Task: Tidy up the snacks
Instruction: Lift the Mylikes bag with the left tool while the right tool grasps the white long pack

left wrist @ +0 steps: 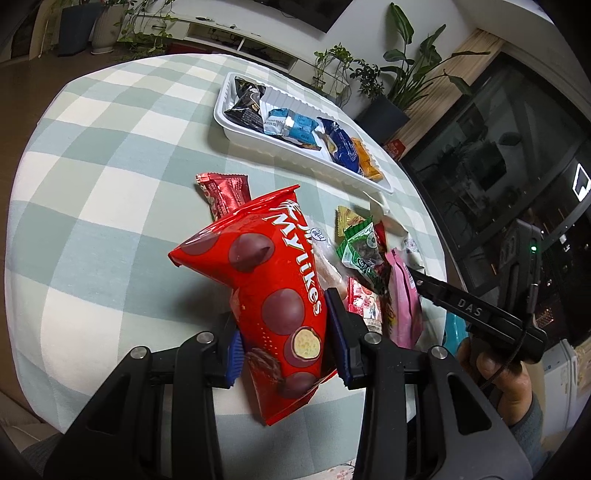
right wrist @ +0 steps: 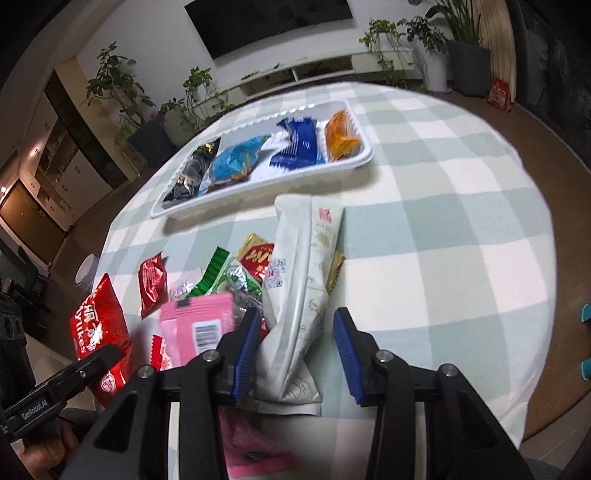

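A red Mylikes bag, printed with brown chocolate balls, is clamped between the 2 blue pads of the left gripper, lifted clear of the round table with its green-and-white checked cloth. The bag tilts, its top corner toward the far side.

The right gripper points down at a long pale, cream-coloured packet lying lengthwise on the cloth. Its jaws are partly open. The left pad touches the packet's edge; the right pad stands apart from it, so the packet sits between the jaws without being squeezed.

Just left of that packet lies a loose pile of snacks: a pink packet with a barcode, a green-and-white packet, a red-and-gold packet, and a small dark red packet a little apart toward the left. In the left wrist view, the same small red packet shows behind the held bag.

Beyond the pile, toward the far edge, is a white rectangular tray. It holds 4 packets in a row: black, light blue, dark blue and orange.

A hand in a grey sleeve grips the right gripper's handle. Potted plants and a dark wall screen stand behind the table.
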Motion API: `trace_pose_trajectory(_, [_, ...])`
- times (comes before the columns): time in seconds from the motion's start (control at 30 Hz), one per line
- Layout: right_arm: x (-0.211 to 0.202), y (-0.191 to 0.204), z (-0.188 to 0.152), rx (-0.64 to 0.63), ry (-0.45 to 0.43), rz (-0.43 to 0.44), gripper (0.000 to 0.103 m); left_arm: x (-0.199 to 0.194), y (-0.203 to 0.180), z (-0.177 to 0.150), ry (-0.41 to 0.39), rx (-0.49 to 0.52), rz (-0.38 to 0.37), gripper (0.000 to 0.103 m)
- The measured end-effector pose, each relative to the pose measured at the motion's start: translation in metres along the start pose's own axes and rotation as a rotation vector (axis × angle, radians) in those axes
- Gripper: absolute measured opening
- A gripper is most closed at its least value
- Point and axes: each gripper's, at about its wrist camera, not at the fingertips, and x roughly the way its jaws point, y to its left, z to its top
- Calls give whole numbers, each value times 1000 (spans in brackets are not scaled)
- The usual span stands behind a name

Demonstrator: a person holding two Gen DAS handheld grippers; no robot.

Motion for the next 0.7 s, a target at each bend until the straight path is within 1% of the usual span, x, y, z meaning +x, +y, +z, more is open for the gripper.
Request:
trace_pose_trajectory(0.1, [5,-1,-1,12,19,37,34,1,-1,0,5,1,2,36])
trace_pose_trajectory(0.2, [2,0,-2,-6,2,24,29,2,-1,0,6,6,5,36])
trace_pose_trajectory(0.5, [-15,-8,-7,18,-58,24,25,-1,0,-1,-6,0,3,36])
trace_pose_trajectory(0.7, [-24,-9,-6,35,-105,29,25,-2,2,-1,-9,-2,1,36])
